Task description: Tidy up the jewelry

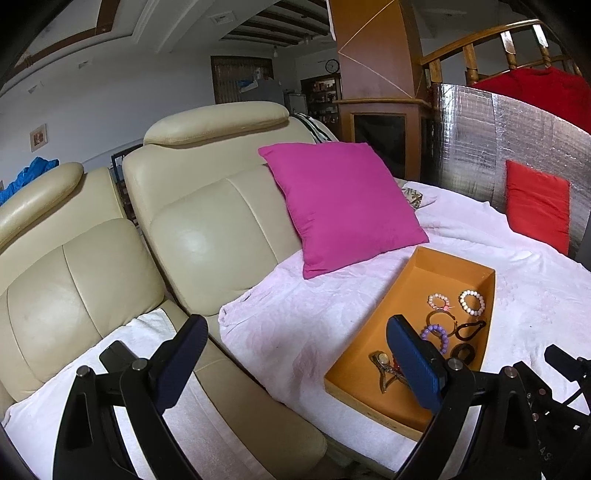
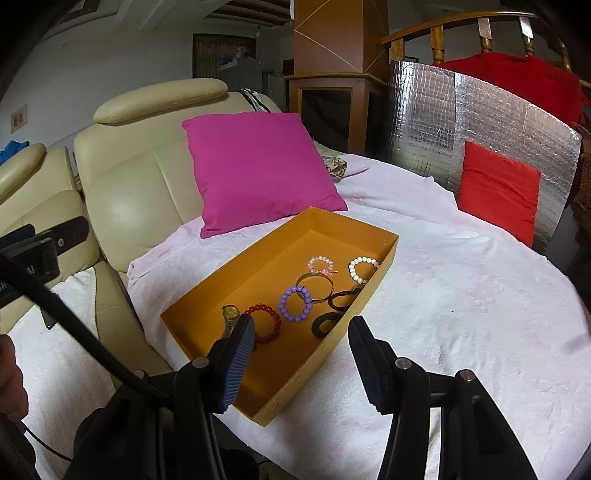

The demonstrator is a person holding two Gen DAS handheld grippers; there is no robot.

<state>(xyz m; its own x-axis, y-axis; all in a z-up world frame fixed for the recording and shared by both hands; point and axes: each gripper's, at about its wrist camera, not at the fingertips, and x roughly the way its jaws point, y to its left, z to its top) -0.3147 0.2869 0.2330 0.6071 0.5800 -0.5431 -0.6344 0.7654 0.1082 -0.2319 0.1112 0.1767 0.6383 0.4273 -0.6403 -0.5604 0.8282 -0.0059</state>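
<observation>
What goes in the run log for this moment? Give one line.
task: organize jewelry | left gripper: open, empty | right gripper: open, empty, above box rim | bracelets, watch: in box

Box (image 2: 236, 266): matt orange card, smooth, ahead of right tongs. Bracelets inside: glossy beads, purple (image 2: 295, 303), red (image 2: 263, 322), white (image 2: 364, 268); bangle (image 2: 314, 288) shiny gold metal; watch (image 2: 229, 314) polished metal. Cover (image 2: 461, 302) under box: pale pink cloth, embossed, soft nap. Sofa (image 1: 207, 236) beyond left tongs: cream leather, smooth, sheen. Pillow (image 2: 258, 166): magenta cloth, matt. Panel (image 2: 480, 118) far right: crinkled silver foil, reflective. Railing (image 2: 443, 29): varnished wood. Pads (image 2: 238, 363): ribbed dark blue rubber, matt.
</observation>
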